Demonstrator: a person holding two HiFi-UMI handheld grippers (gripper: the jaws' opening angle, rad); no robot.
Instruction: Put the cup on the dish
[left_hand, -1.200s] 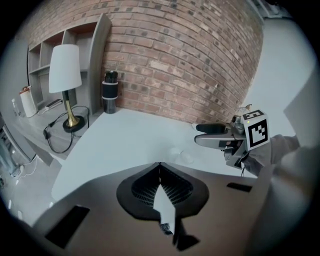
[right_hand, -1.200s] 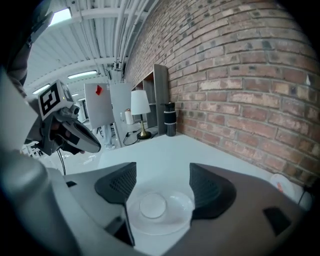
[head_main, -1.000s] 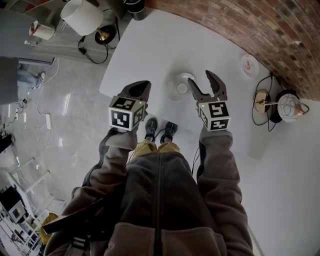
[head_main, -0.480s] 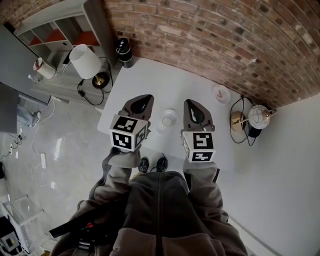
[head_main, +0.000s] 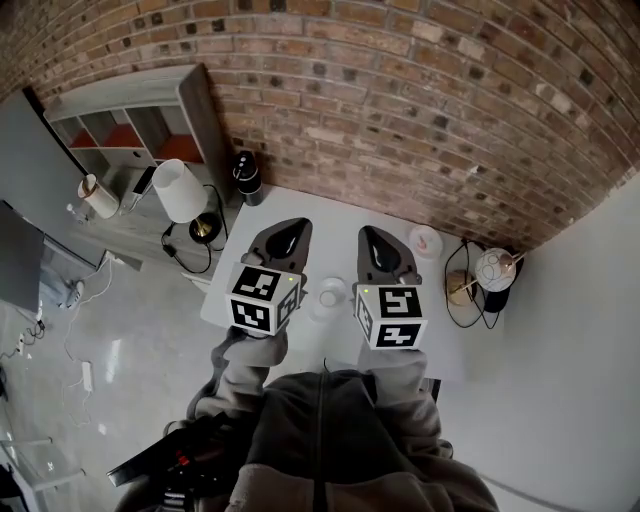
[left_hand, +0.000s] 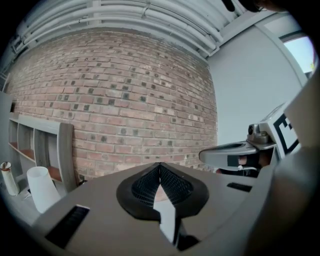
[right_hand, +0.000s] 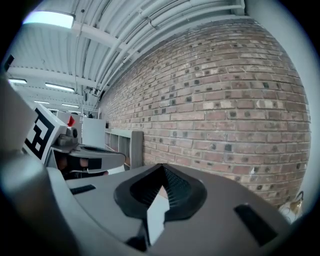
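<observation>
In the head view a white cup (head_main: 330, 293) rests on a white dish (head_main: 322, 309) on the white table (head_main: 300, 205), between my two grippers and below them. My left gripper (head_main: 288, 226) is held up to the left of the cup, jaws shut with nothing in them. To the cup's right, my right gripper (head_main: 370, 234) is also shut and empty. Both gripper views look at the brick wall over closed jaws, at left gripper (left_hand: 160, 166) and right gripper (right_hand: 162, 167); neither view shows the cup.
A small pink dish (head_main: 425, 241) lies at the table's far right. A black cylinder (head_main: 247, 176) stands at the far left corner. A white-shaded lamp (head_main: 180, 190) and shelves (head_main: 120, 125) stand left, a round lamp (head_main: 493, 268) right. The brick wall (head_main: 400, 110) is behind.
The right gripper's jaws have gone from open beside the cup to shut. Both grippers have risen away from the table, and the head view has tilted up toward the wall.
</observation>
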